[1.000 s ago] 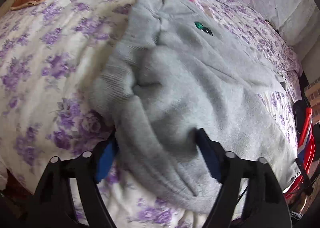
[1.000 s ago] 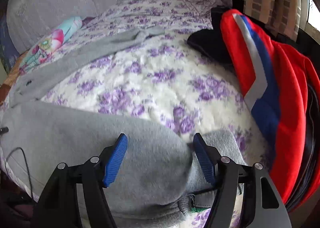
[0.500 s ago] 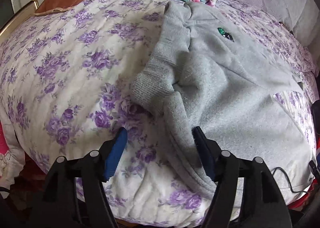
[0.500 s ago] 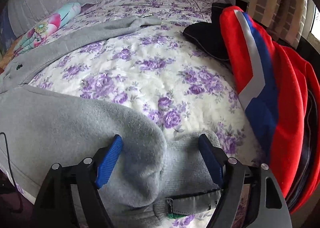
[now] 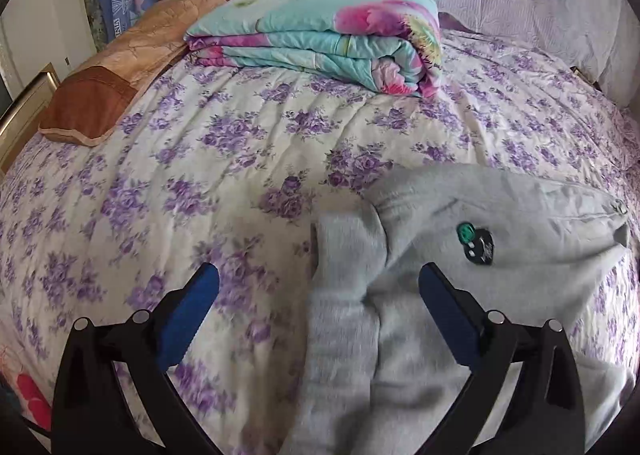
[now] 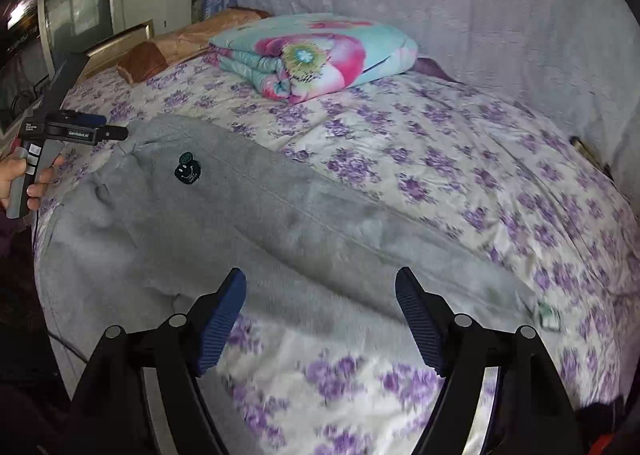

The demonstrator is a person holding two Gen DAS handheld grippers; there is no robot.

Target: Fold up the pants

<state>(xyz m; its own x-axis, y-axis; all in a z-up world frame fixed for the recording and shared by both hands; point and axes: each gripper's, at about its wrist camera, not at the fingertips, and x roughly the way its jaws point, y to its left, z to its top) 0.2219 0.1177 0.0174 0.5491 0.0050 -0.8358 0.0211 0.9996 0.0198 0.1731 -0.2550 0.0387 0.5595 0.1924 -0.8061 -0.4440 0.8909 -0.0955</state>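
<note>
Left wrist view: the left hand-held gripper now hangs spread and empty over the waistband end of the grey pants, having pulled back from the cloth it straddled a second ago. The right hand-held gripper has likewise swung away from the cuff, fingers wide apart, nothing pinched. The pants lie lengthwise on the bed, one leg laid over the other, with the folded quilt at twelve o'clock. The lengthwise fold looks finished; a crosswise fold probably follows.
</note>
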